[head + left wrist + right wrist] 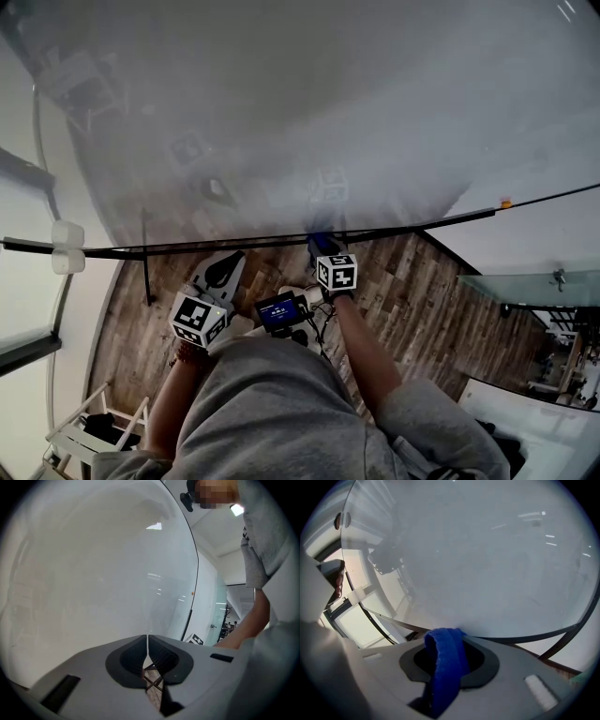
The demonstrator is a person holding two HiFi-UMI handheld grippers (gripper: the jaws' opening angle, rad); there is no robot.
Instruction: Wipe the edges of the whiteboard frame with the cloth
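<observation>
Cloth (444, 663), blue, is pinched between the jaws of the right gripper (323, 248). Its folded top pokes out at 12 o'clock and meets the dark frame (534, 635) at the bottom edge of the whiteboard (309, 103). In the head view, that contact sits near the middle of the frame's lower run, which crosses from 9 o'clock to 3 o'clock.

The left gripper (147, 641) hangs at about 8 o'clock from the right one, just below the frame. Its jaws are pressed together with nothing between them.

Toward 9 o'clock along the frame, a thin dark post (145, 267) drops from it, and farther out a white block (67, 247) sits on it. Toward 3 o'clock the frame rises to a small orange mark (504, 202). Wood floor (422, 300) lies below the frame, behind both grippers.
</observation>
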